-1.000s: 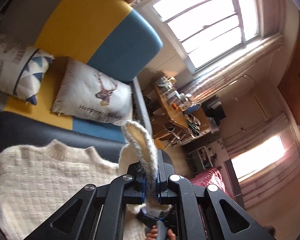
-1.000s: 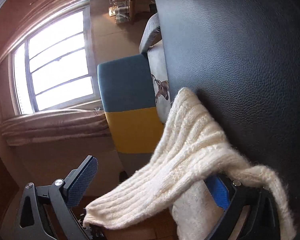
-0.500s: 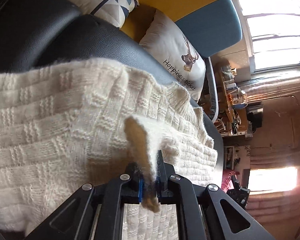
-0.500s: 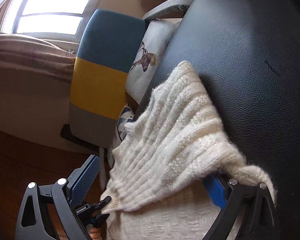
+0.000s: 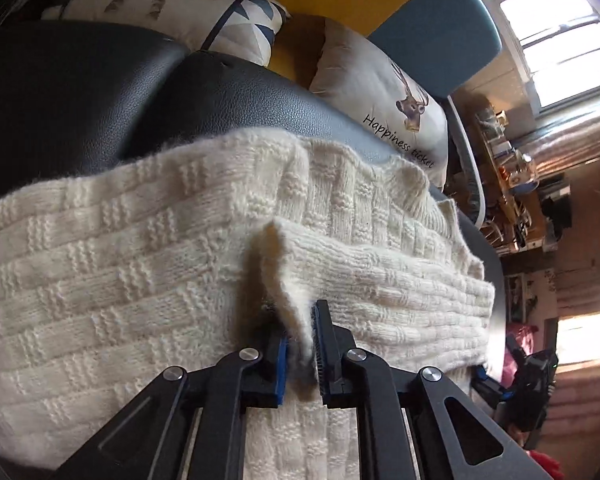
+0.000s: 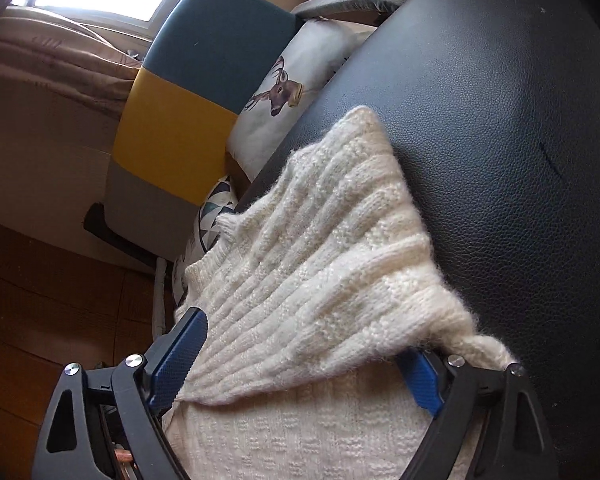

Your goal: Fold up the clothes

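One cream sweater [image 5: 140, 280] lies across the black seat [image 5: 100, 92], its long axis running nine to three. The left gripper [image 5: 300, 350] pinches a folded edge rising toward twelve. The right gripper [image 6: 300, 364] gapes wide, with the sleeve [image 6: 320, 280] draped loose between its jaws

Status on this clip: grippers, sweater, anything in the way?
Left gripper shut on sweater edge. Right gripper open, sweater draped between its fingers. Sweater on black cushion. Nothing in the way.
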`<act>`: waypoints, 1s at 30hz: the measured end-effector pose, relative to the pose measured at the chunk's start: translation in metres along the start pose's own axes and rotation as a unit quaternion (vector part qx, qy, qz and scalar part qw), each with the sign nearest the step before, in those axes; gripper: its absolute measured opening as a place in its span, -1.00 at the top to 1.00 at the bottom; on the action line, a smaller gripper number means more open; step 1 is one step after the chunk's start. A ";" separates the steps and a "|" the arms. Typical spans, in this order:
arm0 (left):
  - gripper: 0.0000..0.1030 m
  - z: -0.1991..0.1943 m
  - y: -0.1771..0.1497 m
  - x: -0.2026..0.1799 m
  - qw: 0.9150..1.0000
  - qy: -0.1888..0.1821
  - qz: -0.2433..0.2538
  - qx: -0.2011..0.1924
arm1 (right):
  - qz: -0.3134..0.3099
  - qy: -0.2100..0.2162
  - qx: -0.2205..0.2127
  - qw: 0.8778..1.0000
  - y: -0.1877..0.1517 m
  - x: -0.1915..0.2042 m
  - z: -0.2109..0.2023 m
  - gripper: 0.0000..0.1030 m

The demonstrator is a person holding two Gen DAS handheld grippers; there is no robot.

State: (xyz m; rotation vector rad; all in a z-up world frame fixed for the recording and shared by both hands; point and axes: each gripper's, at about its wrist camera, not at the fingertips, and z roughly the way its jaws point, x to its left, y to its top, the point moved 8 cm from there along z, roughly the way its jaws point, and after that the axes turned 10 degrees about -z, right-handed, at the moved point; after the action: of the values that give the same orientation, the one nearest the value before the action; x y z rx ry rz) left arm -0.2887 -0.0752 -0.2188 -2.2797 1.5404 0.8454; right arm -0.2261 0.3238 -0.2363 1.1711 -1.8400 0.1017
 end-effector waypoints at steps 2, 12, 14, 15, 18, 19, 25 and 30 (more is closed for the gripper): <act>0.53 -0.012 0.003 0.001 1.000 0.011 -0.003 -0.028 | 0.010 0.018 0.000 1.000 0.002 -0.002 -0.004 -0.77; 0.34 -0.054 -0.006 -0.040 0.986 0.014 0.050 -0.159 | 0.116 0.104 -0.071 0.985 0.010 -0.021 -0.027 -0.77; 0.34 -0.022 -0.012 -0.039 0.988 0.062 0.072 -0.125 | 0.107 0.091 -0.077 0.987 0.011 -0.017 -0.028 -0.77; 0.34 -0.008 -0.012 -0.033 0.988 0.084 0.071 -0.110 | 0.094 0.074 -0.082 0.989 0.011 -0.017 -0.032 -0.77; 0.44 0.010 -0.010 -0.016 0.988 0.102 0.058 -0.105 | 0.078 0.022 -0.085 0.993 0.007 -0.031 -0.041 -0.76; 0.44 0.010 -0.010 -0.016 0.987 0.103 0.063 -0.106 | 0.076 0.017 -0.079 0.994 0.005 -0.036 -0.044 -0.69; 0.37 -0.010 -0.016 -0.035 0.991 0.046 0.064 -0.104 | -0.054 -0.040 -0.062 0.996 0.020 -0.014 -0.080 -0.62; 0.28 0.001 -0.033 -0.071 0.987 0.024 0.127 -0.094 | -0.240 -0.125 -0.020 0.962 0.043 0.026 -0.059 -0.33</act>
State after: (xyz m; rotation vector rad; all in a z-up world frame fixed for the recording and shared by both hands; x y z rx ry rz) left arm -0.2780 -0.0077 -0.1807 -2.2756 1.8753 1.0500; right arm -0.2234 0.3591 -0.1670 1.6258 -1.7038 -0.3728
